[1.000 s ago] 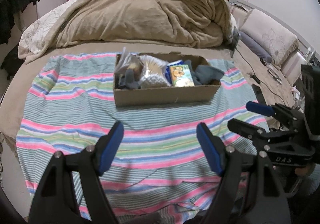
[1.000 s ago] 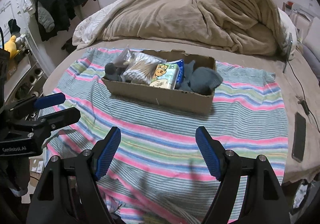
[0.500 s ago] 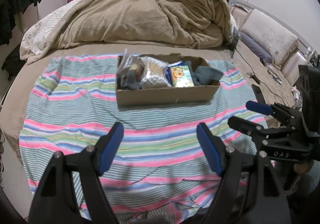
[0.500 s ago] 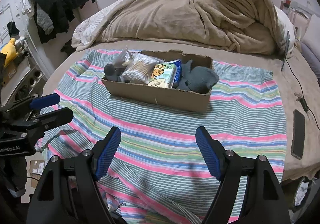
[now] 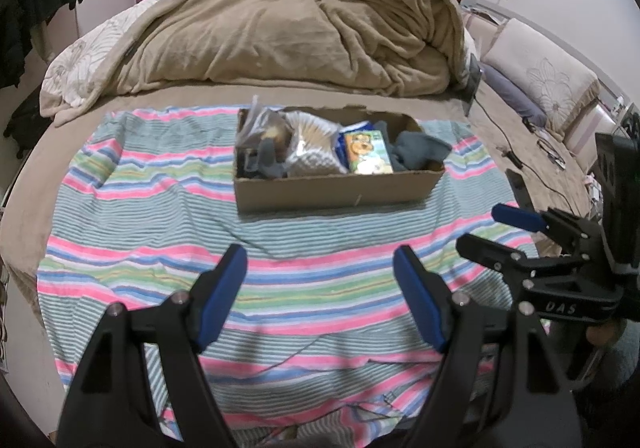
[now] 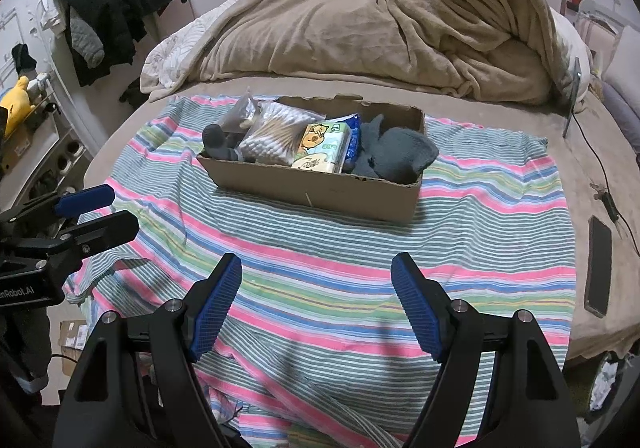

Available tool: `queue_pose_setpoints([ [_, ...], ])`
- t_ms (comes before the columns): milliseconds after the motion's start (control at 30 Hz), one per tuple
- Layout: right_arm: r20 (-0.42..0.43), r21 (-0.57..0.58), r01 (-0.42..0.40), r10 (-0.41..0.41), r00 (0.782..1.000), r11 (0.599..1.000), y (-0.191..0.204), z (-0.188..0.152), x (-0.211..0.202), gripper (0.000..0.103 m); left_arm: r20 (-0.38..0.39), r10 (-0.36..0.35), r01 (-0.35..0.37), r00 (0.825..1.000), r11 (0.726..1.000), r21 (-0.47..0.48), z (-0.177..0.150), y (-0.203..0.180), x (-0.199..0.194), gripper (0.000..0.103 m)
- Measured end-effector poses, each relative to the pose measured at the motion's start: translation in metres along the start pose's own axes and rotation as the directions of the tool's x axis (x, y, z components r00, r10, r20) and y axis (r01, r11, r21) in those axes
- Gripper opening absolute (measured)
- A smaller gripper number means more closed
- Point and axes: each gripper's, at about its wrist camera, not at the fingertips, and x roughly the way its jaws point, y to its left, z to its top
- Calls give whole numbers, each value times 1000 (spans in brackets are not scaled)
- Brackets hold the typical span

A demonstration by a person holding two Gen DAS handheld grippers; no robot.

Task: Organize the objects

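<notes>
Cardboard box (image 5: 338, 193) sits on striped cloth (image 5: 160, 215) spread over the bed, landmark for everything here. Inside the box, left to right: clear plastic bag (image 6: 242, 112) at the left end with a dark grey sock (image 6: 214, 139) just in front, cotton swab pack (image 6: 276, 131) next, tissue pack with cartoon print (image 6: 322, 147) right of that, grey fabric bundle (image 6: 394, 155) filling the right end and spilling over the rim. Beige blanket (image 5: 288, 31) heaped behind the box. Black phone (image 6: 599, 266) lies on the bed well right of the box (off the cloth). Left tongs (image 5: 320, 280) hang in front of the box, near side of cloth, spread wide, gripping nothing. Right tongs (image 6: 316, 280) also in front of the box, spread wide, nothing between the pads.
</notes>
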Motion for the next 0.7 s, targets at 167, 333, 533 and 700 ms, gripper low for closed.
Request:
queue_pose_setpoints([
  [167,-3,1,2,-2,1000,1000,-1,1,1,80,-1,-1,1,1000,1000,-2,0,1,1,77],
  [333,-5,9,1,-1,1000,1000,-3,3,2,80,3,4,-4,1000,1000,-15,3,4,2,77],
  [533,-5,9,2,-2,1000,1000,-5,3,3,80,-2,7,-7,1000,1000,-16,3,6,4,77],
  [700,-6,6,3,-3,1000,1000,-5,4,3,80,-4,7,-7,1000,1000,-19,4,7,5,77],
])
